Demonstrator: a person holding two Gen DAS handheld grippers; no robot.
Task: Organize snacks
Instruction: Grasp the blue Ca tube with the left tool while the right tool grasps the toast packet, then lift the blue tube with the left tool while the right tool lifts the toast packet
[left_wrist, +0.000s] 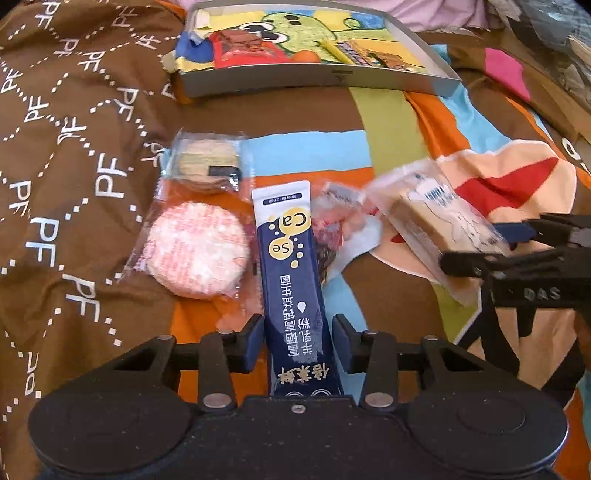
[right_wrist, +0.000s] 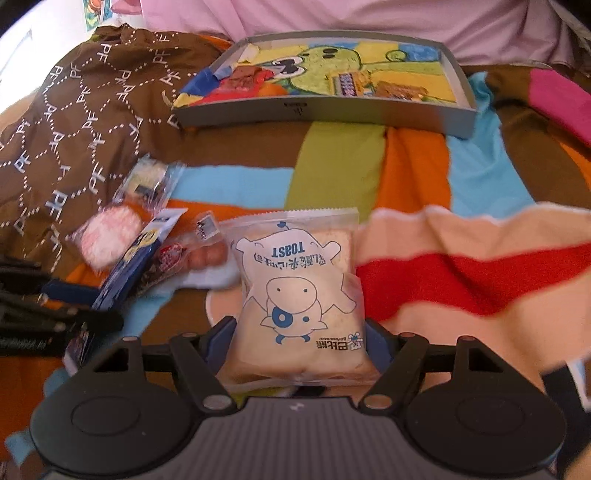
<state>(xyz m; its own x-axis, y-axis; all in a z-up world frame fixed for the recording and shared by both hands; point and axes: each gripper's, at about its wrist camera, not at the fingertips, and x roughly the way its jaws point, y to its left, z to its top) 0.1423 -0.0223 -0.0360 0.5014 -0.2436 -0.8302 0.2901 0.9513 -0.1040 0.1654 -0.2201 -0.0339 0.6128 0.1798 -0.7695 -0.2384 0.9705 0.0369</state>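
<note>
Your left gripper (left_wrist: 298, 341): jaws parted, blue stick (left_wrist: 293, 280) lying between them at frame centre, left pad just beside it, right pad apart. Your right gripper (right_wrist: 300, 341): clamped on toast pack (right_wrist: 297, 291), lower centre of its frame. Round pink cake (left_wrist: 197, 251) left of stick. Grey tray (left_wrist: 317, 79) at upper centre, on patterned blanket (left_wrist: 74, 147).

Toast packet (left_wrist: 436, 225) motion-blurred in left wrist view, blue sachet's (left_wrist: 295, 280) near end hidden under the tongs' body, small wrapped snack (left_wrist: 332, 221) too blurred to identify
</note>
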